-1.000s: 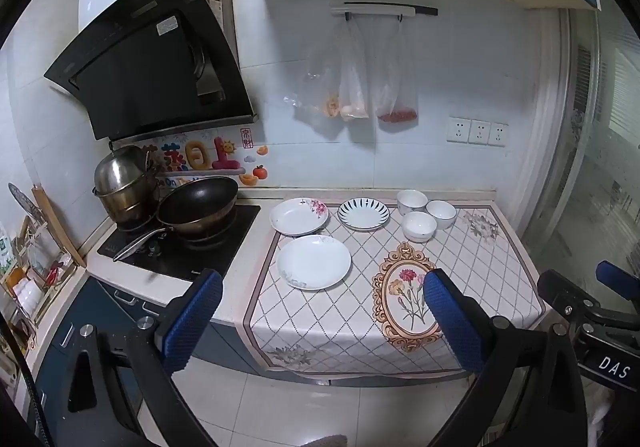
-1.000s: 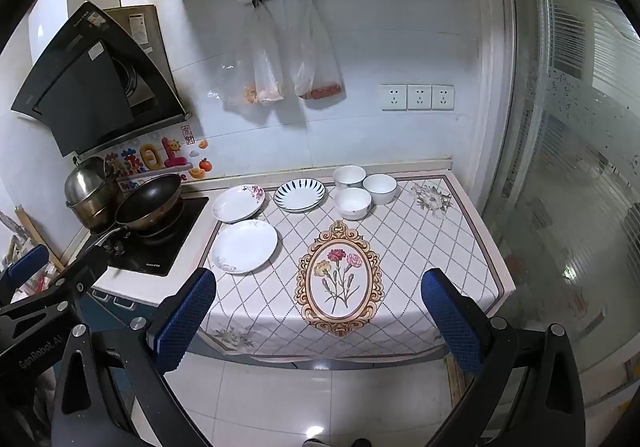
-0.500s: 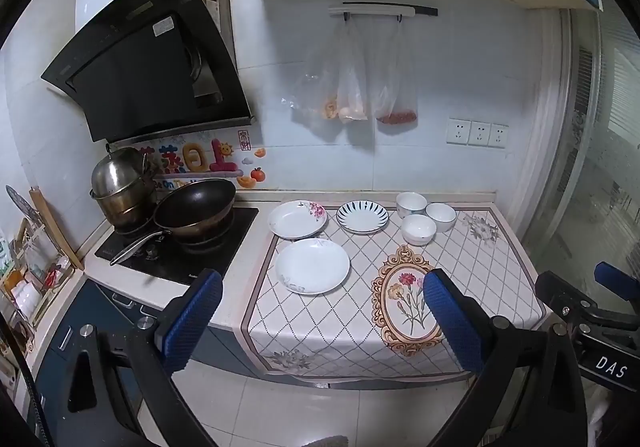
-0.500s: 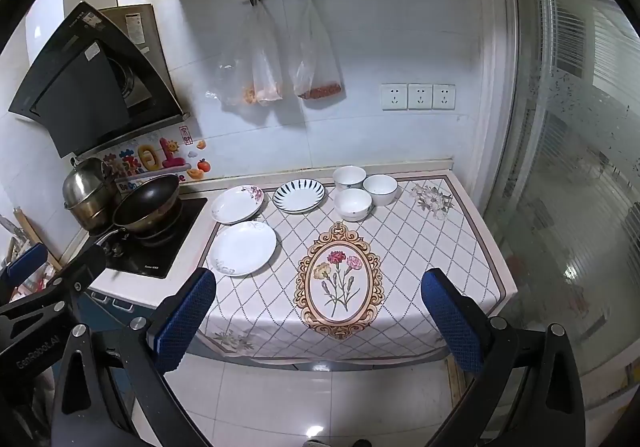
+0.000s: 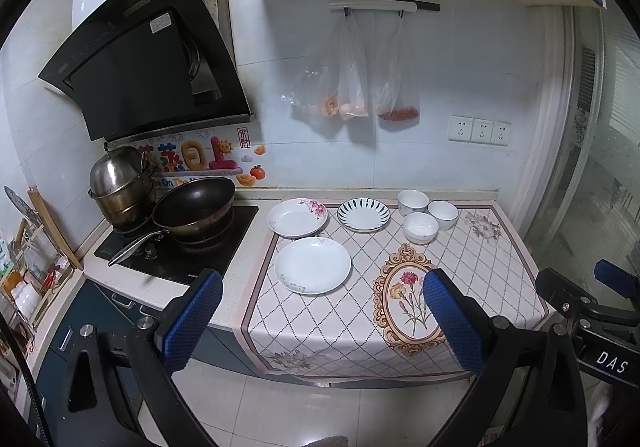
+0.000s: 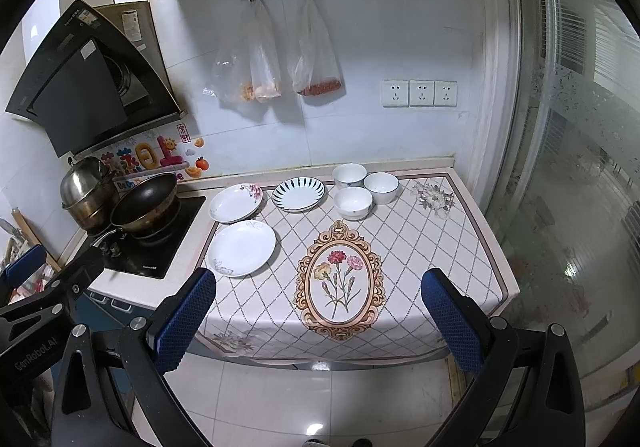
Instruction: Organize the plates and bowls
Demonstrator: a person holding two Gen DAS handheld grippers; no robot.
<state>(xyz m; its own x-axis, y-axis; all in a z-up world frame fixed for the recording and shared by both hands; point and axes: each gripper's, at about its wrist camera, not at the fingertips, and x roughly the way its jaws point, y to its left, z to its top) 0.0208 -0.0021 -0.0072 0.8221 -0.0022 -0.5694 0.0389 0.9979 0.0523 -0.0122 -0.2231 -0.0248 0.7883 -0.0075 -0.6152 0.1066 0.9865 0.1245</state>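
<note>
On the patterned cloth lie three plates: a plain white plate (image 5: 313, 265) (image 6: 241, 247) nearest me, a flowered plate (image 5: 297, 217) (image 6: 236, 202) behind it, and a blue-striped plate (image 5: 363, 214) (image 6: 298, 194) to its right. Three white bowls (image 5: 420, 227) (image 6: 353, 202) cluster at the back right. My left gripper (image 5: 322, 321) and right gripper (image 6: 318, 319) both hang open in front of the counter edge, well short of the dishes, holding nothing.
A black wok (image 5: 194, 207) and a steel pot (image 5: 120, 183) sit on the cooktop (image 5: 224, 247) at the left. Plastic bags (image 5: 352, 87) hang from a wall rail. A range hood (image 5: 140, 59) juts out above the stove. Glass door (image 6: 580, 167) at the right.
Both views have risen and drifted slightly; the counter sits a little lower and nearer in frame. The dishes have not moved and both grippers stay open.
</note>
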